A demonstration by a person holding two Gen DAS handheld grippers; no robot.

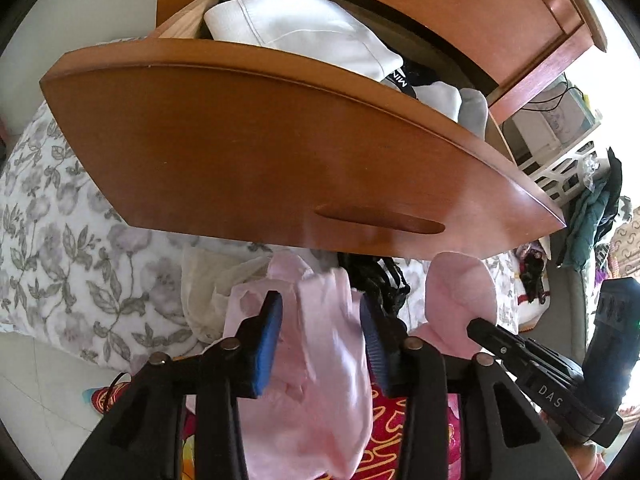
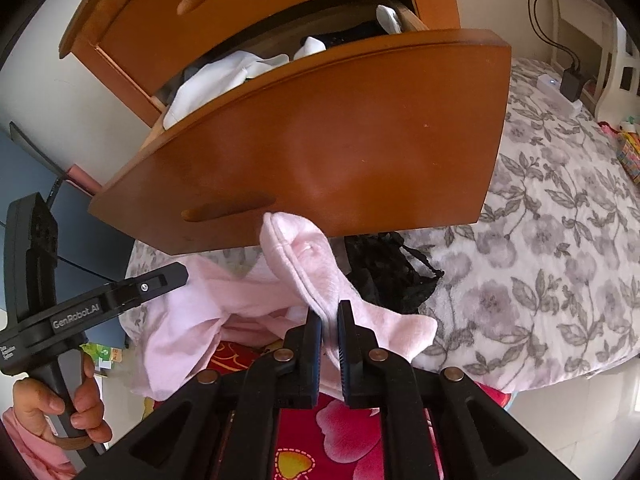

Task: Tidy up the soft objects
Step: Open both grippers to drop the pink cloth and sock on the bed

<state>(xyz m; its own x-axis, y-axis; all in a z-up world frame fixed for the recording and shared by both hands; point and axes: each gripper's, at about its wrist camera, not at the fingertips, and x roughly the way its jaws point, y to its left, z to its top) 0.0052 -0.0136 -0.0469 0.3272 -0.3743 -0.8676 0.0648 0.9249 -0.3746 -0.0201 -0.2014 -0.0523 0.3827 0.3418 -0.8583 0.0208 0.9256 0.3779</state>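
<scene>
Two tools beneath the drawer front's (image 2: 320,136) lower edge: right tool (image 2: 329,330) pinching pink garment (image 2: 316,276), left tool (image 1: 320,332) unclenched.

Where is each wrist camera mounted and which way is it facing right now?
Left wrist: on the left gripper, looking forward and down along its open blue pads at the pink garment and the open drawer; the right gripper shows at the right edge.
Right wrist: on the right gripper, shut on the pink garment, facing the same drawer; the left gripper and the hand holding it show at left.
Shared: drawer, garment, black lace item, floral bedding.
</scene>
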